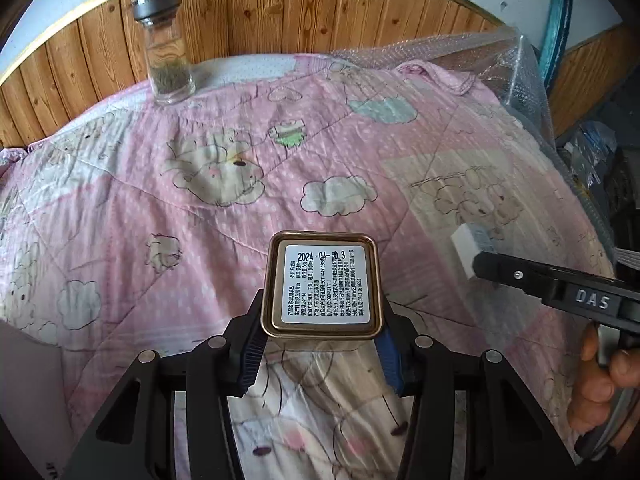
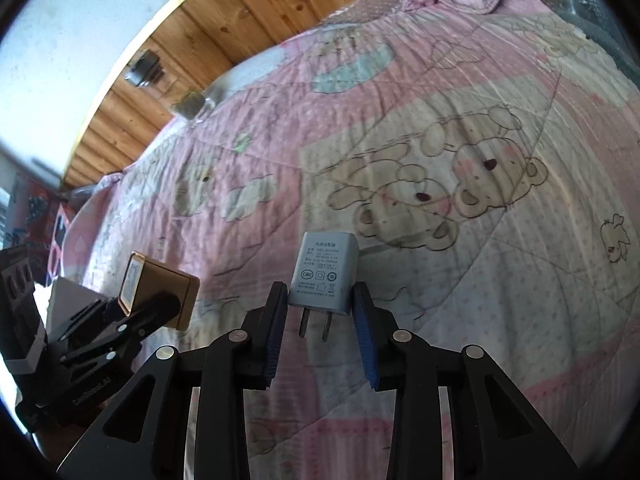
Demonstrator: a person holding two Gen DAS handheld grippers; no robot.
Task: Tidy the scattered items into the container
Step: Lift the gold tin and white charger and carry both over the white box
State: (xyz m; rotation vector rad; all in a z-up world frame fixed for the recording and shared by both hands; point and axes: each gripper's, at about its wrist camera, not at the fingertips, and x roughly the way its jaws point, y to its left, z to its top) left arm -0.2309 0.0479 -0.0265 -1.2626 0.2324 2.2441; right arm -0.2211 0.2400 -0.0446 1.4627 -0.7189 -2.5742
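A square gold tin with a white printed label sits between the blue pads of my left gripper, which is shut on its sides above the quilt. In the right wrist view the same tin shows at the left, in the left gripper. My right gripper is shut on a pale grey charger plug, prongs pointing back toward the camera. From the left wrist view, the charger sticks out of the right gripper at the right edge. A glass jar with a grey lid stands at the far left.
A pink cartoon quilt covers the whole surface. Wood panelling runs behind it, with bubble wrap at the far right. A hand grips the right tool. A pale flat object lies behind the left gripper.
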